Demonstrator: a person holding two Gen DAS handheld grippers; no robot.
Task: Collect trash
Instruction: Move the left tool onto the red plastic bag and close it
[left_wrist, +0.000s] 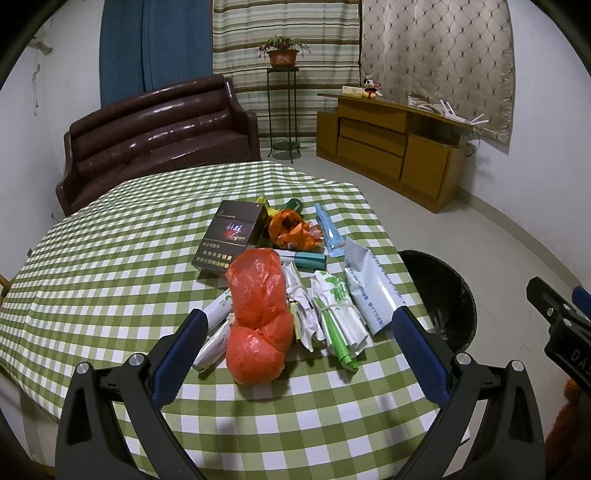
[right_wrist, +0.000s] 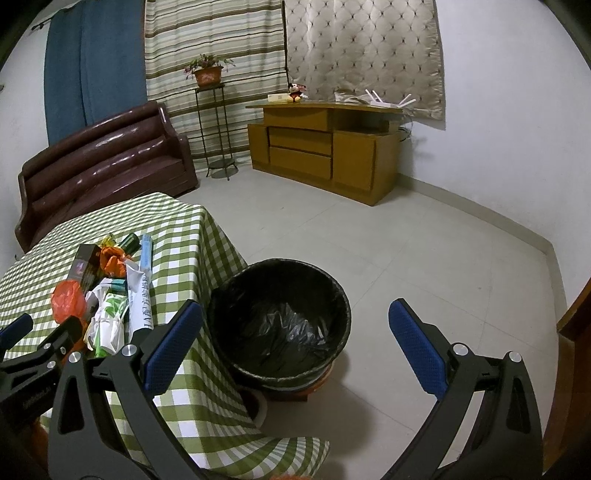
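A pile of trash lies on the green checked tablecloth (left_wrist: 110, 258): a red plastic bag (left_wrist: 256, 314), a dark cigarette box (left_wrist: 231, 240), an orange wrapper (left_wrist: 291, 230), crumpled white-green paper (left_wrist: 332, 314), a grey-white pouch (left_wrist: 373, 284) and a blue tube (left_wrist: 328, 229). My left gripper (left_wrist: 299, 332) is open, its jaws either side of the near end of the pile. My right gripper (right_wrist: 295, 325) is open and empty above the black-lined trash bin (right_wrist: 280, 325) on the floor beside the table. The pile also shows in the right wrist view (right_wrist: 107, 295).
The bin (left_wrist: 439, 295) stands just past the table's right edge. A brown sofa (left_wrist: 159, 129) is behind the table, a wooden cabinet (right_wrist: 321, 147) and a plant stand (right_wrist: 212, 129) by the far wall. Grey tiled floor (right_wrist: 424, 258) lies to the right.
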